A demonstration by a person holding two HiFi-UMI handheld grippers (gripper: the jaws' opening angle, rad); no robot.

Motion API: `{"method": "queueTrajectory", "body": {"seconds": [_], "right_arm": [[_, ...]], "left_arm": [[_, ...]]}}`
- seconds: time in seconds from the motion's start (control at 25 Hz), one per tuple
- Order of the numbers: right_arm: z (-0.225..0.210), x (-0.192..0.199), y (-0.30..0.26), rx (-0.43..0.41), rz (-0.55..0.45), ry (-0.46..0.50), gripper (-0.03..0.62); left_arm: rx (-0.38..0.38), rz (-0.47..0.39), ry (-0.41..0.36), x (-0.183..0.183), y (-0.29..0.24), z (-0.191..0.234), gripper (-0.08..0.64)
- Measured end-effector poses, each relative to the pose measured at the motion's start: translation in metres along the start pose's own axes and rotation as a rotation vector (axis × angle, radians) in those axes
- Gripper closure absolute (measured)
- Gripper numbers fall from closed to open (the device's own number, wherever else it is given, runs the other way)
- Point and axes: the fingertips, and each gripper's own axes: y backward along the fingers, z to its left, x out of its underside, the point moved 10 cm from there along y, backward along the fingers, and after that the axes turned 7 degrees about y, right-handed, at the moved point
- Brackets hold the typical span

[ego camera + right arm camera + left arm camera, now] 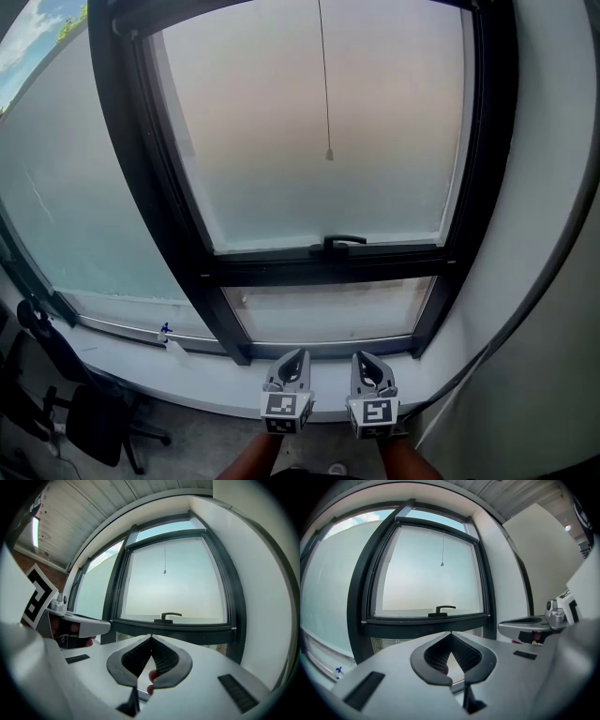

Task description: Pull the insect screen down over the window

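My left hand-held gripper [297, 356]: clenched, empty | my right hand-held gripper [362, 357]: clenched, empty, just beside it over the window sill [187, 375] | pull cord [325, 94]: hanging mid-pane, well above the window handle [343, 243]

Backlit window [319, 141] glare — fisheye-warped edges

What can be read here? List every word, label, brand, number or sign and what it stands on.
None: no readable word, number or brand shows in any view.
The left gripper and right gripper bear only black-and-white square marker patterns, not letters.
The window frame carries no visible print.
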Motion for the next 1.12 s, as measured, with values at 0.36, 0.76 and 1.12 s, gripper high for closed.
{"method": "queueTrajectory", "body": {"seconds": [0.36,0.76,1.12], "right_arm": [[-0.026,0.004,-0.058,0.076,0.073,-0.051,0.589],[-0.034,-0.001,-0.124,0.105,0.095,-0.009,0.589],[-0.04,-0.019,-0.161,0.146,0.025,0.053,0.589]], "left_arm": [[0.028,0.007,0.035,0.002,-0.058,0.03,0.557],[0.128,-0.032,0.034,-0.028,-0.123,0.062,0.557],[0.172,-0.093,0.056,-0.063,-0.156,0.095,0.557]]}}
